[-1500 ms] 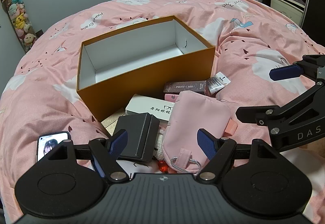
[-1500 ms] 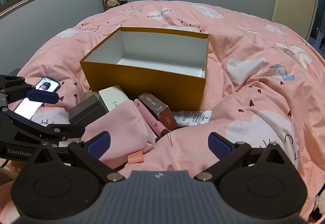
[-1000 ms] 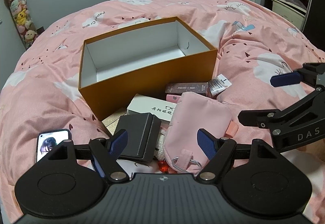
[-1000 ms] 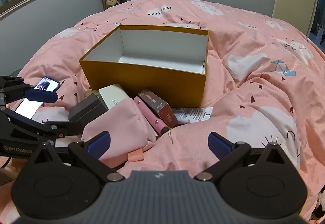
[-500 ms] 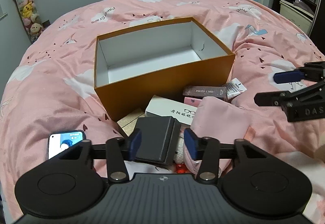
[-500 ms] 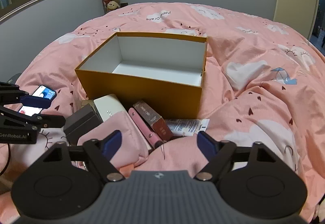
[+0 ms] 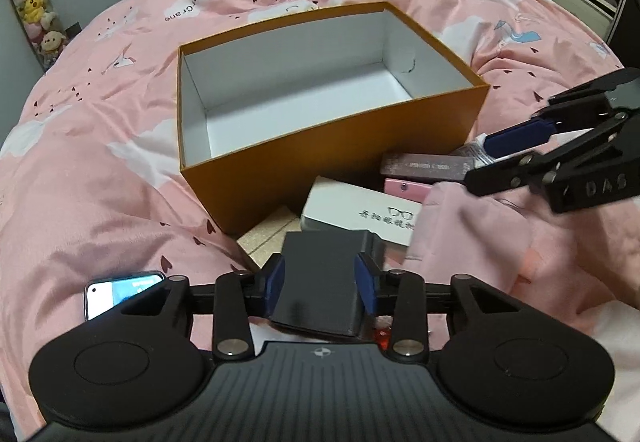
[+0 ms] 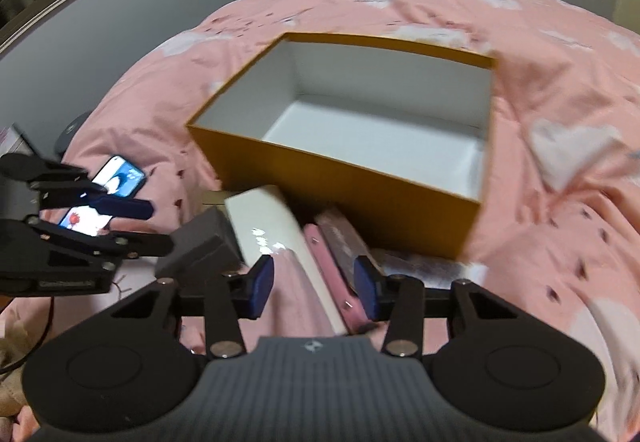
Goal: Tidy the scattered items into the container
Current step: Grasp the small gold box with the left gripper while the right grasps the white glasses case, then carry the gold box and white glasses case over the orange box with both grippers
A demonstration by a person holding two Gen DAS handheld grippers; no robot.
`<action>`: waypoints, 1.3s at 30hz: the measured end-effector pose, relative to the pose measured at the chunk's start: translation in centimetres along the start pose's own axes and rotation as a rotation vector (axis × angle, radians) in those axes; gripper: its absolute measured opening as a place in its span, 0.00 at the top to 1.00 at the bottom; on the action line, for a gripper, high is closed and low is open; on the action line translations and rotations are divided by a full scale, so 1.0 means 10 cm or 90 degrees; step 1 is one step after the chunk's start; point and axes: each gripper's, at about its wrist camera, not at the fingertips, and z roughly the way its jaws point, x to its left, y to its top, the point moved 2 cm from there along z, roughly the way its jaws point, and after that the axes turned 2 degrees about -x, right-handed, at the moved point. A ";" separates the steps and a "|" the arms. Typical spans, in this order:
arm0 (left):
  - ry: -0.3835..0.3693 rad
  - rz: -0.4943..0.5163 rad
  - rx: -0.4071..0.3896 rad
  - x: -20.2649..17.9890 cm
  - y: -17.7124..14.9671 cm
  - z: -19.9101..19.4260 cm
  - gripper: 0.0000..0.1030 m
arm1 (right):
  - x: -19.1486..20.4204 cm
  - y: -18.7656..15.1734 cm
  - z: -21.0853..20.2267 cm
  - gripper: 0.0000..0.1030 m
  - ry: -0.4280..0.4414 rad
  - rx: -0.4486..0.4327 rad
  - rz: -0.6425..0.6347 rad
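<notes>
Black box [image 7: 320, 278] now within left hand-held gripper [image 7: 320, 284] (previously unclamped).

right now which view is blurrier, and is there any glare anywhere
Right wrist view: motion-smeared throughout, the orange box edges and bedspread print streaked; a glare patch sits on the white box. Left wrist view: sharp, print on the white box legible, only fisheye bending at the rim; the phone screen glows bright.

Lying on the bed [image 7: 100, 169] are one orange box [image 7: 332, 161], one black case [image 7: 320, 278], one white box [image 7: 360, 211], one pink pouch [image 7: 472, 238], one phone [image 7: 116, 292], one dark card box [image 7: 426, 165], and one pink case [image 7: 404, 189].
</notes>
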 end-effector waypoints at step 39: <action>-0.086 0.156 0.178 0.57 0.23 0.80 0.39 | 0.18 0.32 1.33 0.39 0.144 0.233 -0.199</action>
